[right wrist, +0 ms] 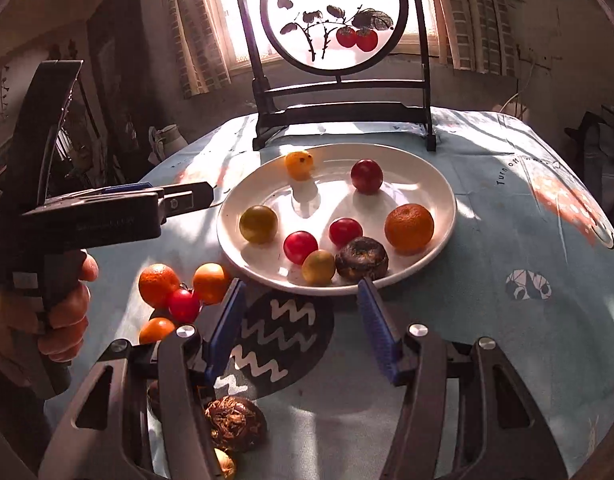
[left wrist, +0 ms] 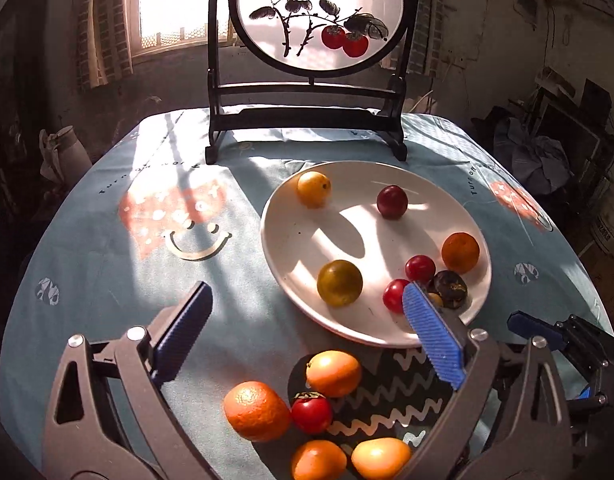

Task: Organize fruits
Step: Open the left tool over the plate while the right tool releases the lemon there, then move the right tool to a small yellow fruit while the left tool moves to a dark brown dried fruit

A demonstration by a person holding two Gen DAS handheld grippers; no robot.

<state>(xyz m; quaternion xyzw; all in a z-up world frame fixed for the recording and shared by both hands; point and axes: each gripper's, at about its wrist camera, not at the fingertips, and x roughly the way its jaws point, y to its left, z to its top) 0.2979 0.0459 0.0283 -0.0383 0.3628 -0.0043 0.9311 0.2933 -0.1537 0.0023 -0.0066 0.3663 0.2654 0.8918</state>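
Fruits [right wrist: 409, 227] sit inside the plate [right wrist: 443, 184] rim; open tablecloth [right wrist: 487, 240] flanks it.

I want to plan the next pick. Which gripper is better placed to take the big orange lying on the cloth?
Probably the left. The left gripper is open, with the big orange lying between its fingers. The right gripper faces the plate.

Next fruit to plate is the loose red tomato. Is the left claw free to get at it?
Probably yes: the left claw is open and empty, and the red tomato lies uncovered below it, though oranges crowd it on both sides.
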